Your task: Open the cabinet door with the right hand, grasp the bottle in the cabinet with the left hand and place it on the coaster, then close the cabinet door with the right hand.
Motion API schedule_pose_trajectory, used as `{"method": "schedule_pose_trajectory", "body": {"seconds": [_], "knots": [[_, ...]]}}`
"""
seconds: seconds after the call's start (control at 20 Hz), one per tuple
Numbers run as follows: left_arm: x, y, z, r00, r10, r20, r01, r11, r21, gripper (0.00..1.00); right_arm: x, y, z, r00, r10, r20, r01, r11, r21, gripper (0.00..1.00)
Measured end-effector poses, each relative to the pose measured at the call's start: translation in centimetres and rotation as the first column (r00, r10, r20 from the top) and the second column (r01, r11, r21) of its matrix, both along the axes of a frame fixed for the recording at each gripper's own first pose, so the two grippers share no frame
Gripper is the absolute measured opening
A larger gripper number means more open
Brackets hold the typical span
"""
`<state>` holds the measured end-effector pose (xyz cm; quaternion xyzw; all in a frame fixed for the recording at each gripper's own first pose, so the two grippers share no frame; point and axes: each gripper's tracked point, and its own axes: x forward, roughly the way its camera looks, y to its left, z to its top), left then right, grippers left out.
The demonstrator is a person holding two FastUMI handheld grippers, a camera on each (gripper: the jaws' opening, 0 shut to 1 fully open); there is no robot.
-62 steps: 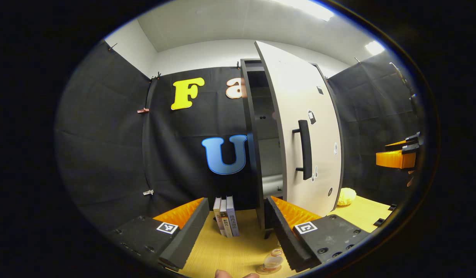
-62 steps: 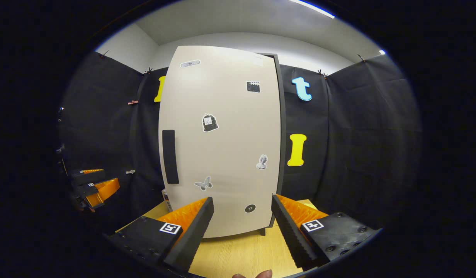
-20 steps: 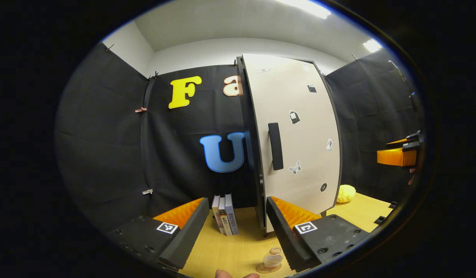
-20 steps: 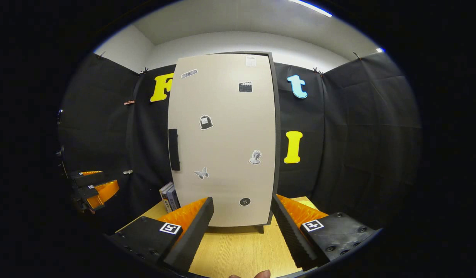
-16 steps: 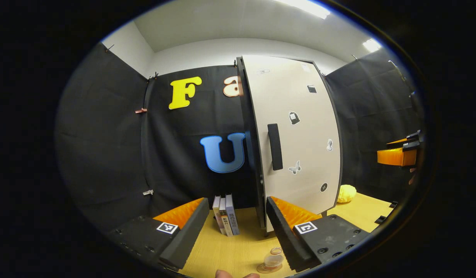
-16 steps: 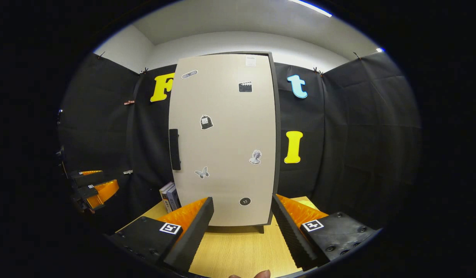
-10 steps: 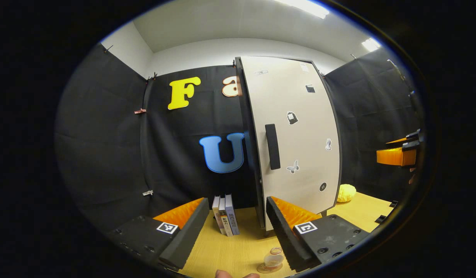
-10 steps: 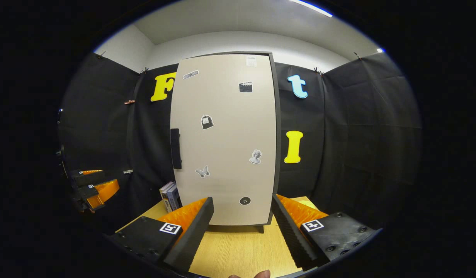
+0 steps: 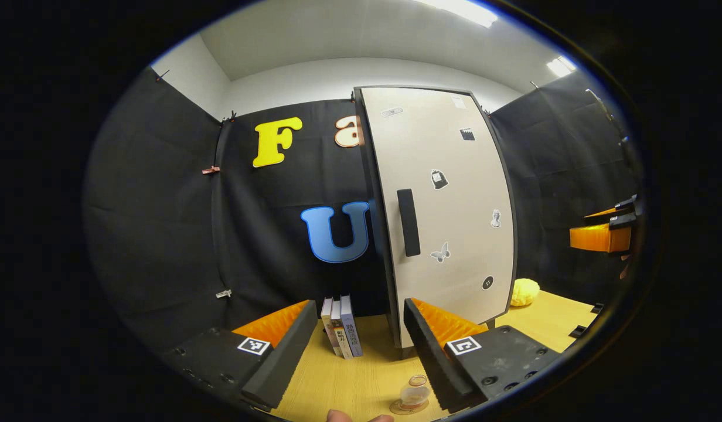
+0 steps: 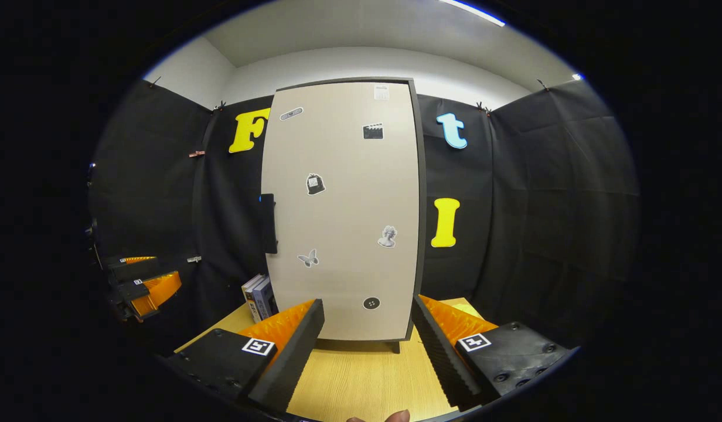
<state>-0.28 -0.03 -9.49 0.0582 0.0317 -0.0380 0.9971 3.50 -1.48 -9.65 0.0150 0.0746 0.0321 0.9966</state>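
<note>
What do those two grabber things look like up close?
Each grabber has two long wedge-shaped fingers with ridged, saw-toothed inner faces. The left gripper and right gripper both sit on chunky black blocks with round screw holes, and each block carries a small square black-and-white marker. A fingertip of the person holding it peeks in at the bottom edge.

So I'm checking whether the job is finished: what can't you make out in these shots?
- Cabinet interior: hidden by the shut-looking cabinet door in both views.
- Bottle on the coaster: partly covered by the left hand-held gripper's finger, left gripper view.
- Book titles: too small.
</note>
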Motion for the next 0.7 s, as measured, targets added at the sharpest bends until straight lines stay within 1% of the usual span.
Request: {"method": "schedule_pose_trajectory", "body": {"seconds": [0.7], "knots": [[0.05, -0.10, -0.01, 1.000, 0.003, 0.001, -0.003, 1.000, 0.000, 0.94, -0.16, -0.27, 0.04, 1.000, -0.003, 0.004, 0.003, 1.000, -0.004, 0.98]]}}
